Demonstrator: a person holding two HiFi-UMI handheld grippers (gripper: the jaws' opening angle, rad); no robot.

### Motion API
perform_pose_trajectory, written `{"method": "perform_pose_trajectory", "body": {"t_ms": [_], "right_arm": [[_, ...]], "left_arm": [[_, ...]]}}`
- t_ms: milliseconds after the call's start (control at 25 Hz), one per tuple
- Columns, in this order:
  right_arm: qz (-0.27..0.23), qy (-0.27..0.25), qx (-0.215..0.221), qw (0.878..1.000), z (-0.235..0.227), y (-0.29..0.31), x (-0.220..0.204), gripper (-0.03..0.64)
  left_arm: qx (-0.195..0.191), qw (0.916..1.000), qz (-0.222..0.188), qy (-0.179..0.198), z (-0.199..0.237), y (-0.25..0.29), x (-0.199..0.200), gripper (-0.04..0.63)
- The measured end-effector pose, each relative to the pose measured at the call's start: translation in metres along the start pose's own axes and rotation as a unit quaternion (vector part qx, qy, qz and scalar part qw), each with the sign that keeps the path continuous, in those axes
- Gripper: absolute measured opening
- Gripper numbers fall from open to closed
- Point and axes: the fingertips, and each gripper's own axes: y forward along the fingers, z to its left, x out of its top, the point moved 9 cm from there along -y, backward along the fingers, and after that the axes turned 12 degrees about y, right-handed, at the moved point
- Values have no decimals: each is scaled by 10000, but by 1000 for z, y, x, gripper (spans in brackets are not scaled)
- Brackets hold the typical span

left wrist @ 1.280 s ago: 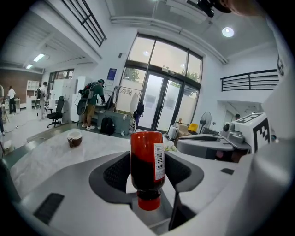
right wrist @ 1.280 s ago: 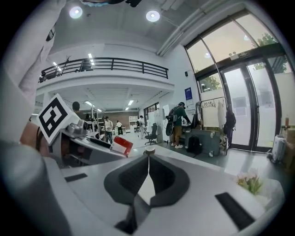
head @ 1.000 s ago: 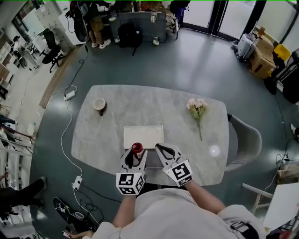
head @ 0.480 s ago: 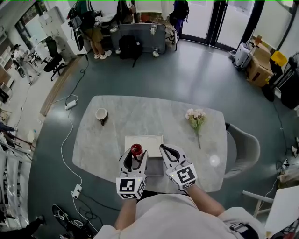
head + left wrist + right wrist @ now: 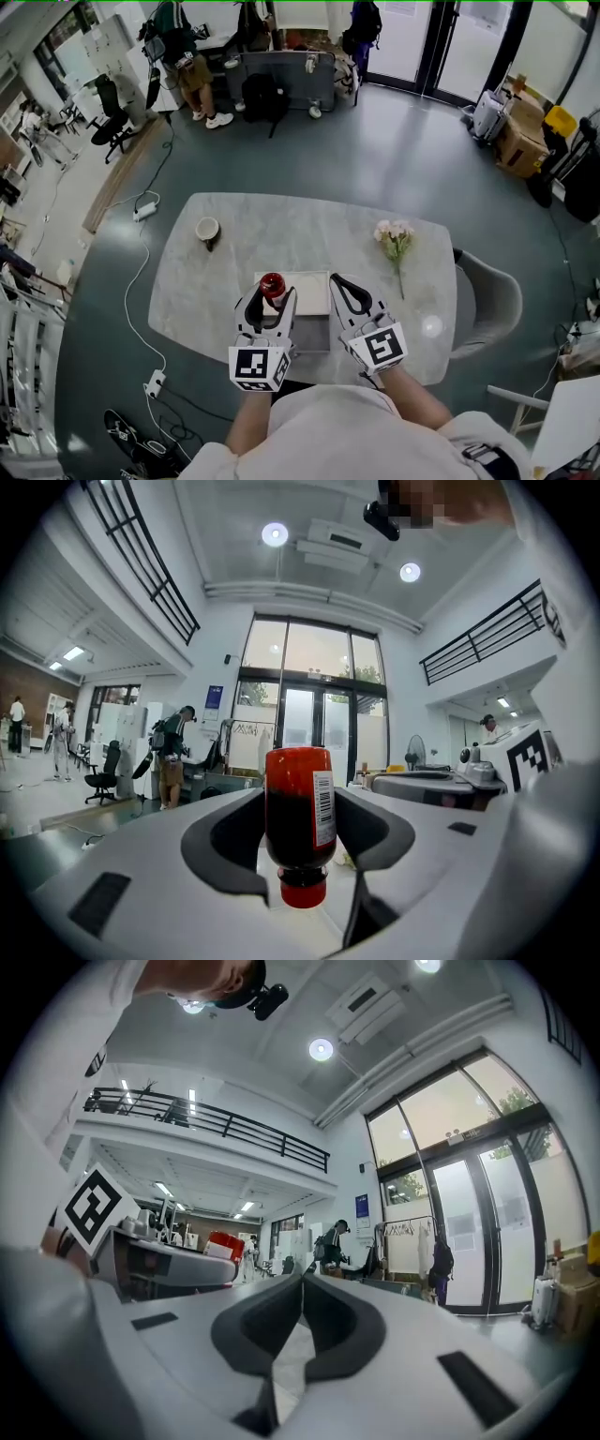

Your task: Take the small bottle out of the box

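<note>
My left gripper [image 5: 269,300] is shut on a small dark-red bottle [image 5: 273,286] with a red cap, raised over the near left corner of the white box lid [image 5: 305,291]. In the left gripper view the bottle [image 5: 298,819] hangs cap-down between the two black pads, its barcode label facing right. Beside it, my right gripper [image 5: 339,285] is shut with nothing in it, its tips over the lid's near right edge. The right gripper view shows its pads [image 5: 323,1321] touching. A grey box [image 5: 310,333] lies just below the lid, between the two grippers.
On the marble table [image 5: 234,234] a cup [image 5: 207,231] stands at the far left and a bunch of pink flowers [image 5: 395,240] lies at the right. A grey chair [image 5: 492,291] sits at the table's right end. People and bags stand by the far wall.
Both grippers have moved slightly away from me and up, the left one carrying the bottle. The head view shifted a little; the bottle now sits over the lid's corner.
</note>
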Motion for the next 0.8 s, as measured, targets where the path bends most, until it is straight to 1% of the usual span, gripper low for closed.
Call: {"method": "perform_pose_trajectory", "body": {"t_ms": [200, 280, 480, 800], "right_arm": [[-264, -188, -127, 9994, -6, -5, 21, 26], [-359, -230, -191, 9989, -8, -8, 28, 26], [-397, -174, -210, 9988, -5, -16, 32, 26], [-382, -209, -215, 9988, 0, -24, 30, 26]], "left_arm": [[20, 9995, -314, 60, 0, -7, 22, 238], [0, 9993, -372, 37, -1, -10, 25, 238], [-35, 9994, -341, 21, -3, -17, 26, 238], [22, 9993, -382, 56, -5, -27, 25, 238]]}}
